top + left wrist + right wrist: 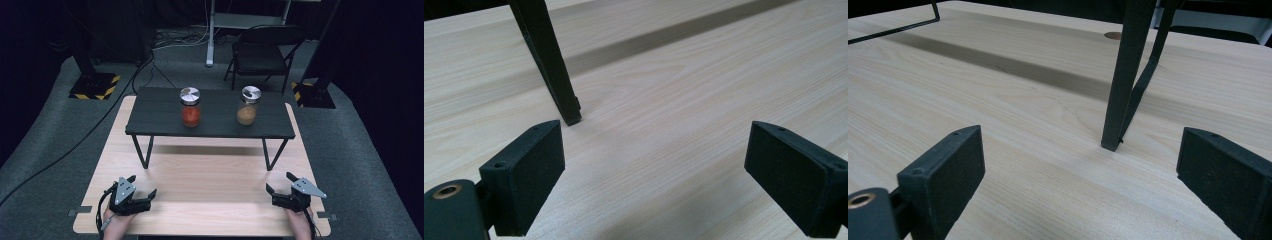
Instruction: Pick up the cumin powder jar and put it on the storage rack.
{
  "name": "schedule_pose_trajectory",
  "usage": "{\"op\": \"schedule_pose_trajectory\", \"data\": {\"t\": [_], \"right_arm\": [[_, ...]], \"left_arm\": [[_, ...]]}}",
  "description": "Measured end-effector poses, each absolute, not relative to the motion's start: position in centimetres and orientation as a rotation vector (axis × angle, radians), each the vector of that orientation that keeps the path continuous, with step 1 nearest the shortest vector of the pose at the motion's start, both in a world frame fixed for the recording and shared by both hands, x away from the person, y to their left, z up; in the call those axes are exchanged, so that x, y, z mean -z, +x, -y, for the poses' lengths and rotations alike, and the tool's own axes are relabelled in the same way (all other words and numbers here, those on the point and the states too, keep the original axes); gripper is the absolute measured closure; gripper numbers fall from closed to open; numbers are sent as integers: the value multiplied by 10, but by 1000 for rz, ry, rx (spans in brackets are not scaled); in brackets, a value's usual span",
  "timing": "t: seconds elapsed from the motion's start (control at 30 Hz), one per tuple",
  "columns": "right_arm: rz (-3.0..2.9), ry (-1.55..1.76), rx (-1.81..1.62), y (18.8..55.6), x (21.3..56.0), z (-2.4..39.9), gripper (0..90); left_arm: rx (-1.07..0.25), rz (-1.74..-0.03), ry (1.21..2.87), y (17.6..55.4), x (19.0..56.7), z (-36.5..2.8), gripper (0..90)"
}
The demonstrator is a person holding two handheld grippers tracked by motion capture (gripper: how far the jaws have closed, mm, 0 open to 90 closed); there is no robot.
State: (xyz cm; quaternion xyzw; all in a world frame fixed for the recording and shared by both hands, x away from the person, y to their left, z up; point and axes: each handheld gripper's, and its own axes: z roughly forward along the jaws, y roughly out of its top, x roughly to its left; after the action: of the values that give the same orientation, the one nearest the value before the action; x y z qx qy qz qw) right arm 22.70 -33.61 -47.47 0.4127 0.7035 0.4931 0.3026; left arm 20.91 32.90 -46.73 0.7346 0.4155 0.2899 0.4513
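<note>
Your left gripper rested jaws apart, empty, on the pale table. Black riser shelf: red-filled jar, then brown-filled jar. Folding chair behind, grey carpet. Your right gripper rested agape, empty.

I see a pale wooden table with a low black shelf standing on its far half on thin legs. On the shelf stand two lidded jars: a red jar toward the left, a brown jar toward the right, well apart.
</note>
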Motion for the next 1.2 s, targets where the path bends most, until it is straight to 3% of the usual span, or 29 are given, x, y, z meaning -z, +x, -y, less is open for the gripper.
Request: {"op": "schedule_pose_trajectory", "data": {"t": [1.2], "right_arm": [[-1861, 1083, -1304, 226, 475, 335, 60]], "left_arm": [[-723, -1023, 1819, 209, 467, -328, 90]]}}
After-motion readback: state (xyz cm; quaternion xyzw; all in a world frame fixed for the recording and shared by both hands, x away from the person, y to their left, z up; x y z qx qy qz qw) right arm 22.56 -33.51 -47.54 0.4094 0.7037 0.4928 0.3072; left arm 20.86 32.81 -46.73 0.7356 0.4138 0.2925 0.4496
